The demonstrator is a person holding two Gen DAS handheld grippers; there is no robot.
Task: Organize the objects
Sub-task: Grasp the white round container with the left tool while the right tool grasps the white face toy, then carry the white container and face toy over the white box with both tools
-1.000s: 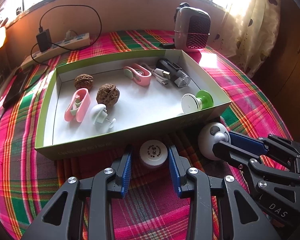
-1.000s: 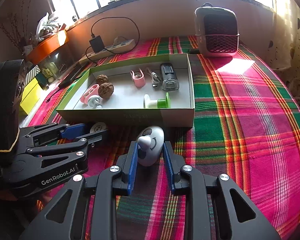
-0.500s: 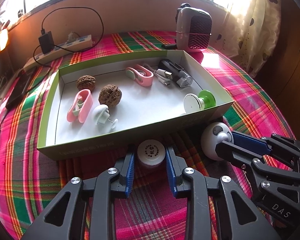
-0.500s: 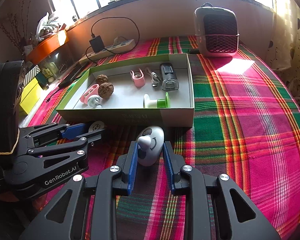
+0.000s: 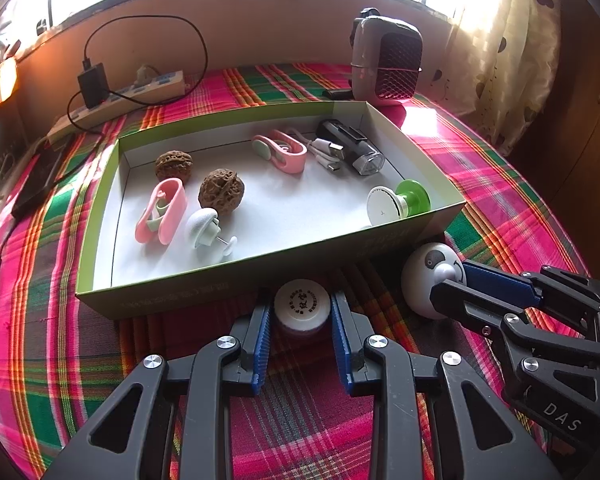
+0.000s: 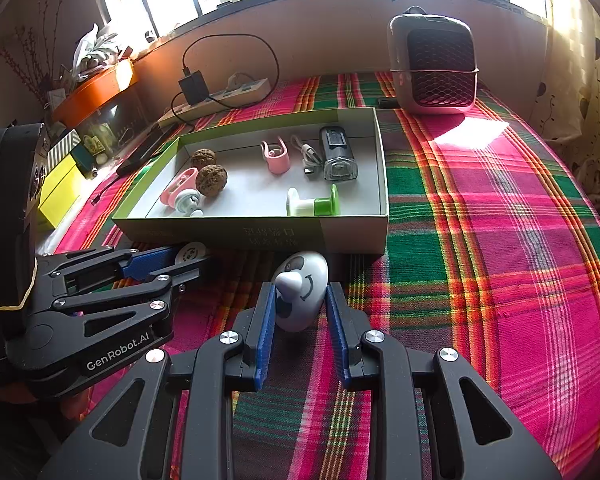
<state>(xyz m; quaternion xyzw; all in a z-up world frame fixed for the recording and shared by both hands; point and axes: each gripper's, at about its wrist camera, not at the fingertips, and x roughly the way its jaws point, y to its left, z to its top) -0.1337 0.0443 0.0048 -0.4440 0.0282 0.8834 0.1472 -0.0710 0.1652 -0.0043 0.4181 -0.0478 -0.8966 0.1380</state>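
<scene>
Left wrist view shows the left gripper (image 5: 300,316) clasping the small white round-lidded jar (image 5: 302,305). Right gripper (image 6: 300,316) straddles the white egg-shaped face toy (image 6: 300,290), contact uncertain. Each should lift straight up to clear the green cardboard box's (image 5: 260,276) wall.

Domestic interior, probably a living room or bedroom. A table covered by a plaid cloth (image 6: 480,240) stands against a windowed wall. At 12 o'clock, a power strip (image 5: 132,94) with a plugged-in charger (image 5: 93,85) lies along the sill wall; at 1 o'clock, a small portable heater (image 6: 434,65). A patterned curtain (image 5: 512,48) hangs at 2 o'clock, and an orange planter (image 6: 94,92) occupies the ledge at 10 o'clock.
</scene>
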